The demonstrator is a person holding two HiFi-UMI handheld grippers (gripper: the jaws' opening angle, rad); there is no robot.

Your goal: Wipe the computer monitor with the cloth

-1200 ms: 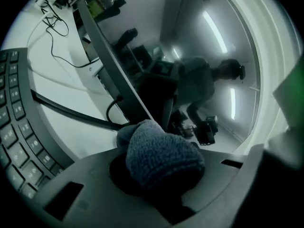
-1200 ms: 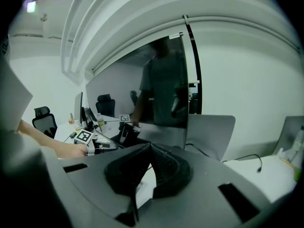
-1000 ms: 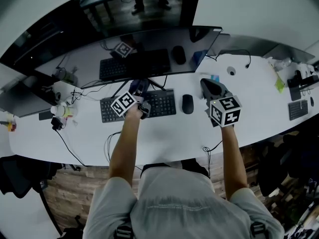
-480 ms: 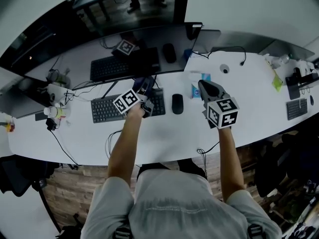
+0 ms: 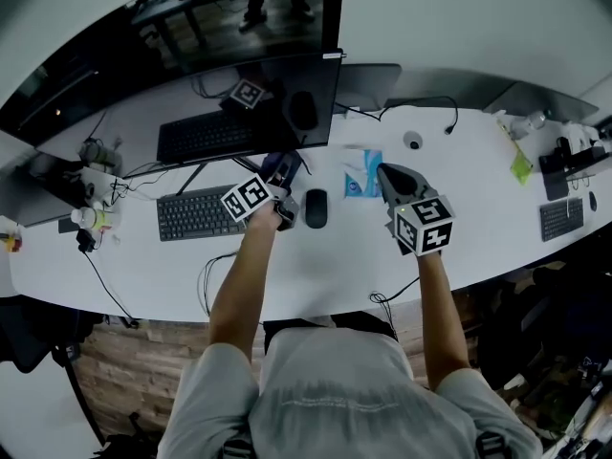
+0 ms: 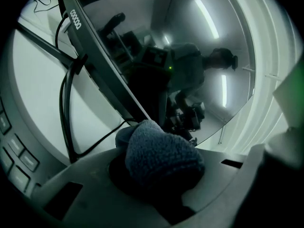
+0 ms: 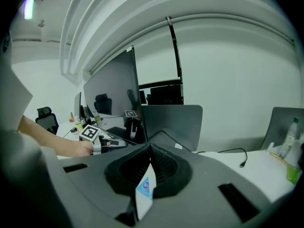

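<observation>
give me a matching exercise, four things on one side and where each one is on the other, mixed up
Things
1. cloth
2. white slip
3. mouse
4. keyboard

Places
A. on the desk, between the left gripper and the right gripper
B. pinched in the right gripper's jaws
C. on the desk, to the left of the left gripper
D. bunched in the left gripper's jaws

Pairs: 1-D, 2-B, 3-A, 4-C
</observation>
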